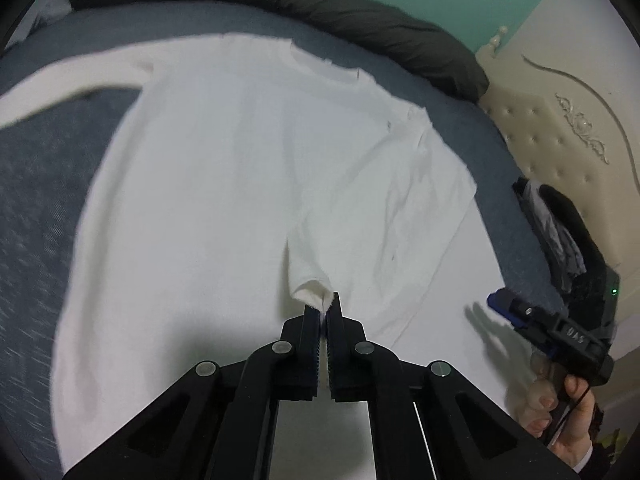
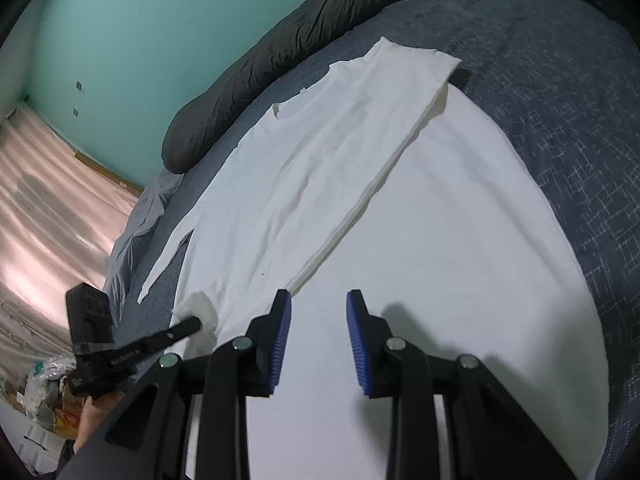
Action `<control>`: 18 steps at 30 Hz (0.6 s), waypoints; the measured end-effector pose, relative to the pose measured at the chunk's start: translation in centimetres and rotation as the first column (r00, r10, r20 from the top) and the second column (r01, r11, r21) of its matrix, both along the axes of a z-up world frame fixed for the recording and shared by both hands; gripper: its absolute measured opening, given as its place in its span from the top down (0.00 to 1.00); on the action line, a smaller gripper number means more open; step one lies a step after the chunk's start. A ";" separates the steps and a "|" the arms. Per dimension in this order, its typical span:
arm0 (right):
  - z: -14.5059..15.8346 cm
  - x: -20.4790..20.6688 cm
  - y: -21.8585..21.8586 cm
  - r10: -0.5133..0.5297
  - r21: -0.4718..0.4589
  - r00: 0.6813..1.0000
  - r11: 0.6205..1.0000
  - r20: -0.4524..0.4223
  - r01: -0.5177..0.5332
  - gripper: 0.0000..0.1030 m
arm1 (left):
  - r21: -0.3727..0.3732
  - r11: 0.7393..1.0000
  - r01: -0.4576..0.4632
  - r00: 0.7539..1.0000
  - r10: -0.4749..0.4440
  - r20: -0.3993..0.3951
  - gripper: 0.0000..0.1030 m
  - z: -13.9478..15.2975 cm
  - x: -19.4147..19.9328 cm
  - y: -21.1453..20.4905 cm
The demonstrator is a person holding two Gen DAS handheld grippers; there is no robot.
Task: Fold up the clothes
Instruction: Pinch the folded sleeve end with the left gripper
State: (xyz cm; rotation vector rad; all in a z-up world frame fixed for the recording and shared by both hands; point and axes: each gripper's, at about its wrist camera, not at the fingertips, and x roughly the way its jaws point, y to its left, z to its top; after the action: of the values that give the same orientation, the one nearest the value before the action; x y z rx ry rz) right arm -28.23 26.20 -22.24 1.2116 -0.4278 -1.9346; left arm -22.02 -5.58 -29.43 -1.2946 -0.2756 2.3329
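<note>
A: What are we seeing on the left?

B: We are watching the left gripper (image 1: 322, 307) clenching the cuff (image 1: 313, 290) of the white shirt (image 1: 224, 168), which is lying flat on the bed (image 1: 36, 184).

A: On the right?

B: We are holding the right gripper (image 2: 319, 304) released above a white sheet (image 2: 460, 240).

A home bedroom: bed (image 1: 48, 184), tufted headboard (image 1: 560, 140), dark duvet (image 2: 280, 44).

Two close wrist views, both down onto white shirt (image 1: 224, 184).
</note>
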 end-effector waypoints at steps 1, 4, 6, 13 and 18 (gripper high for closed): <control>0.0 0.0 0.0 0.000 -0.001 1.000 1.000 0.001 0.000 0.72 | 0.002 1.000 -0.009 1.000 0.009 -0.010 0.98 0.4 -0.1 -0.3; -0.1 0.0 0.0 -0.001 0.000 1.000 1.000 0.005 0.001 0.72 | 0.010 0.999 -0.035 0.999 0.035 -0.038 0.98 1.6 -0.5 -1.2; -0.1 0.0 0.0 -0.001 0.000 1.000 1.000 0.006 0.001 0.72 | 0.013 0.999 -0.047 0.998 0.048 -0.052 0.98 2.1 -0.5 -1.8; -0.2 0.0 0.1 -0.016 -0.002 1.000 1.000 0.008 0.016 0.72 | 0.044 0.996 -0.078 0.994 0.082 -0.077 0.98 3.8 -0.2 -4.0; -0.1 0.0 0.1 -0.021 -0.002 1.000 1.000 0.005 0.021 0.72 | 0.046 0.994 -0.102 0.990 0.106 -0.089 0.97 4.5 0.0 -5.6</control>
State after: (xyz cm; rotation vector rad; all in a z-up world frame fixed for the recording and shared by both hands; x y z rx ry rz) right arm -28.24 26.28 -22.29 1.2153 -0.4469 -1.9487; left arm -21.98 -11.13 -24.93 -1.1754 -0.3683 2.4526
